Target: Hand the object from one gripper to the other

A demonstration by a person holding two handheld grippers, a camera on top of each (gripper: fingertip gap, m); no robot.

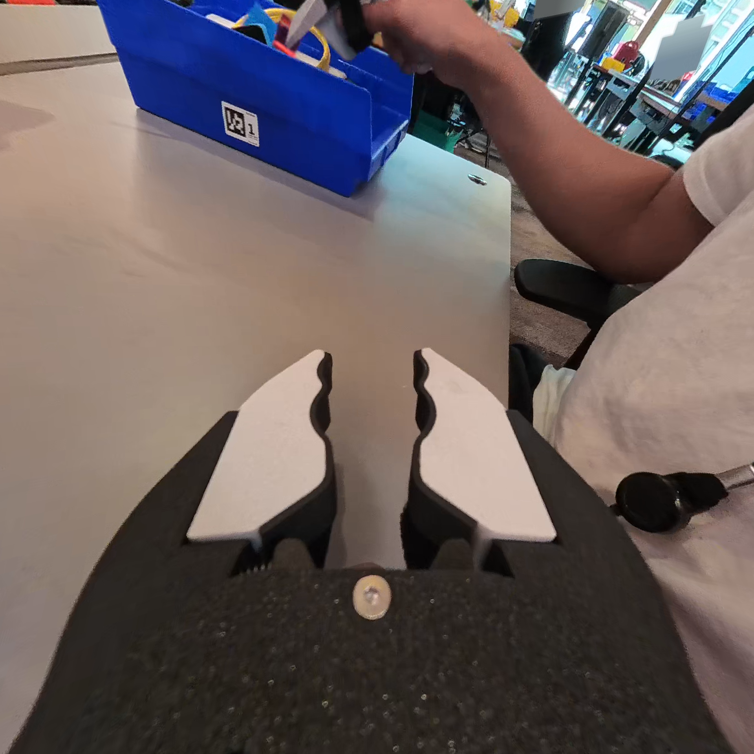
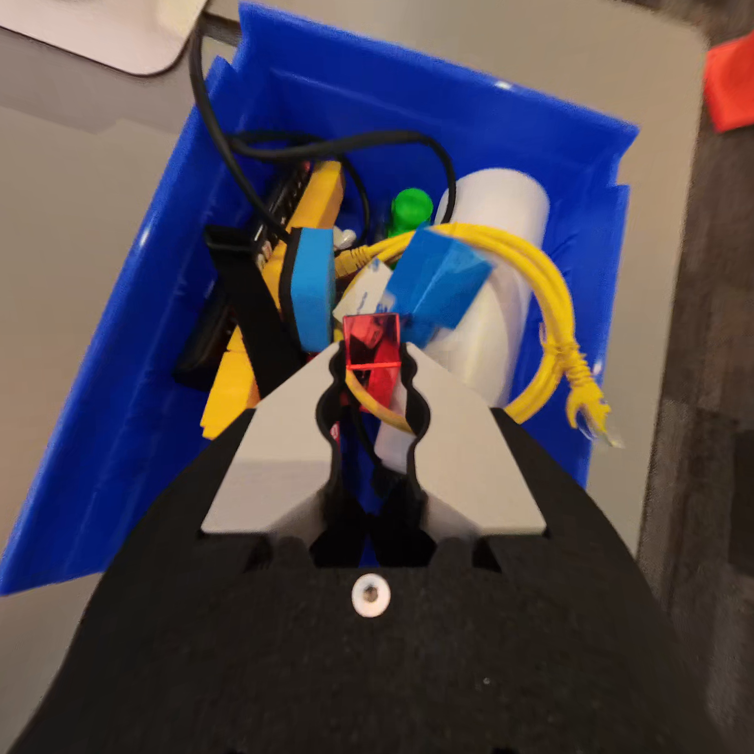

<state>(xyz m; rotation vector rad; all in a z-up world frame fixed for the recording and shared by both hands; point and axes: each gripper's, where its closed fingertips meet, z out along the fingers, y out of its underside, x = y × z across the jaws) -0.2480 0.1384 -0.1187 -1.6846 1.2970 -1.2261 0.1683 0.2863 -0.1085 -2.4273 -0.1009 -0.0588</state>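
Right wrist view, right gripper [image 2: 371, 355] fingertips clamping red block [image 2: 370, 338], left gripper [image 1: 372, 359] parted, empty.

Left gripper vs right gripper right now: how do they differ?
The left gripper is open and empty; the right gripper has its tips at either side of a red translucent block. The left hangs over bare table; the right reaches into the blue bin among clutter. Both share white fingers with black wavy pads.

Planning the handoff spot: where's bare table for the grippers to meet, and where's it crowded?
Free: the broad white table between the blue bin and the open left gripper. Crowded: inside the bin, where the right gripper grips a red transparent block amid cables.
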